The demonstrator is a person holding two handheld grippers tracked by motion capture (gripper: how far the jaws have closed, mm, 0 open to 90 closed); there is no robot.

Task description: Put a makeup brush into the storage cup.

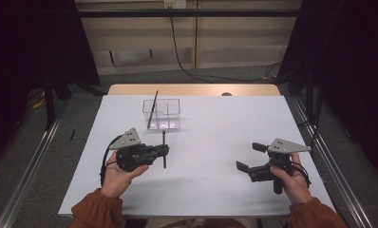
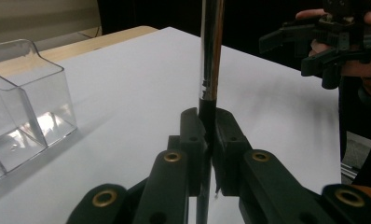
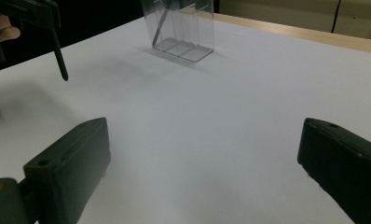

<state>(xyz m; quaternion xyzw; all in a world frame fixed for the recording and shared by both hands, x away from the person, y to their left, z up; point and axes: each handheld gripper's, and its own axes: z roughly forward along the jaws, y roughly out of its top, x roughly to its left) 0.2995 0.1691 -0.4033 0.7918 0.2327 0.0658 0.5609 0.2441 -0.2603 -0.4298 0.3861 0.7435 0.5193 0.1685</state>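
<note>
1. Left gripper (image 1: 164, 150) clamped on a pen (image 2: 211, 60), held upright above the table (image 1: 211, 180), just in front of the clear box (image 1: 168, 114).
2. Right gripper (image 1: 249, 156) spread wide, nothing between the jaws, low over the table's right side, well apart from the pen.
3. In the box, another dark stick (image 1: 153, 109), leaning.

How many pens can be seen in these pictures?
2. One pen is clamped upright in the left gripper. The other pen leans in the clear compartment box. None seems hidden.
</note>
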